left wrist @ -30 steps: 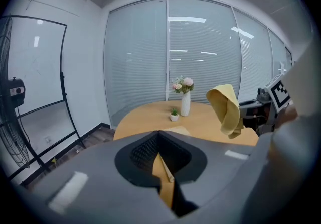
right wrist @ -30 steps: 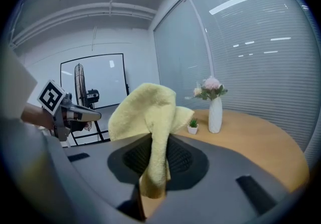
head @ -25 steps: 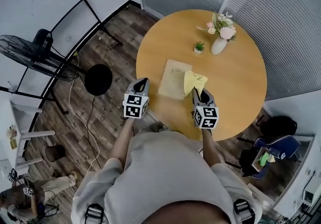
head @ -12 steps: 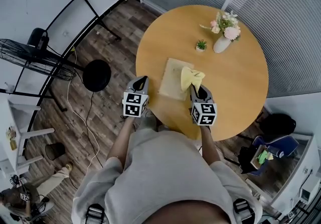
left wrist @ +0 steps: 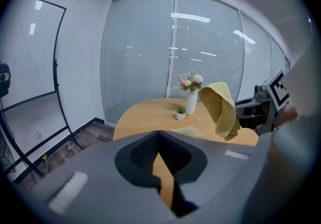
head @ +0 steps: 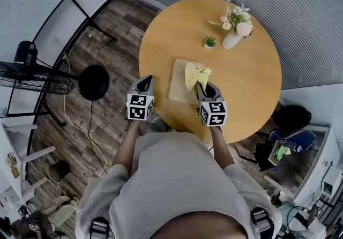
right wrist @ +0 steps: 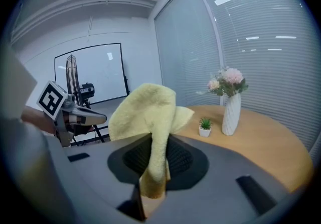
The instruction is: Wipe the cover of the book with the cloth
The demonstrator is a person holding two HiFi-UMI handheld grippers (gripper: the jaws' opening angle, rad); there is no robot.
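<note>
Left claw (head: 147, 79): closed, empty, beside the worktop (head: 252, 82) edge. Book (head: 178, 81): flat, just ahead of the right claw (head: 206, 89), which grips the yellow cloth (head: 196, 74) above the cover. Step: approach. Next move likely requires lowering the cloth into contact.
</note>
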